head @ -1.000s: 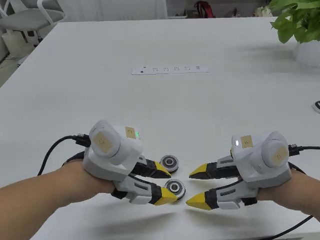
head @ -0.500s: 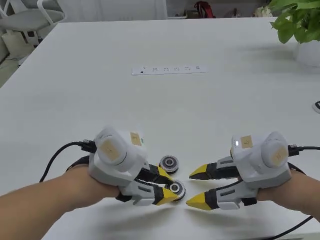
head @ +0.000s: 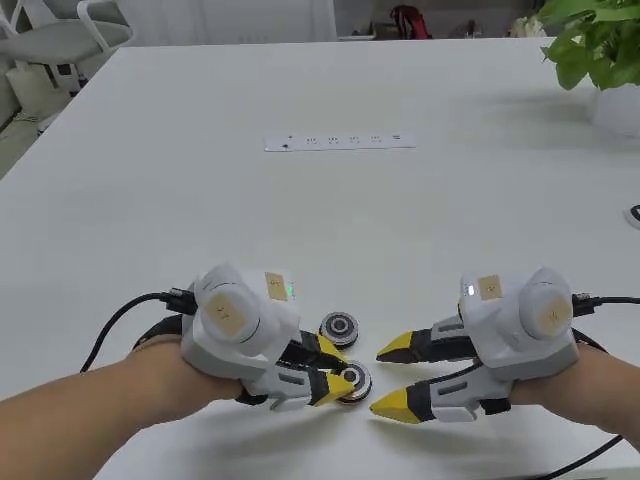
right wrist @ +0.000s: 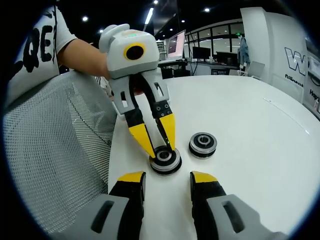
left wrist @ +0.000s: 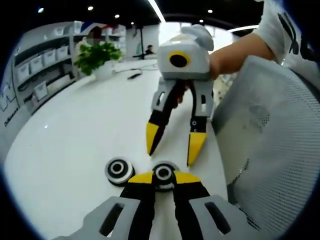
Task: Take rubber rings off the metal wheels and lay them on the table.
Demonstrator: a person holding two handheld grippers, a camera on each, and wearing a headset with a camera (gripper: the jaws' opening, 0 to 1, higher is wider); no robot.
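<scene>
Now left gripper (head: 340,368) has closed onto near wheel (head: 356,379).

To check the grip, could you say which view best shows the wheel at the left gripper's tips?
The right gripper view: the wheel shows nearly whole. In the head and left gripper views, the left gripper hides part.

We log a broad white table (head: 450,230) running out toward 12 o'clock, with a white power strip (head: 340,141) lying flat on it at 12. A green potted plant (head: 595,40) stands at 2 o'clock and a grey office chair (head: 60,35) at 10. The gripper views give us a mesh chair back (left wrist: 265,130), ceiling lights (right wrist: 150,15), shelves of bins (left wrist: 42,62) and monitors (right wrist: 176,44).
</scene>
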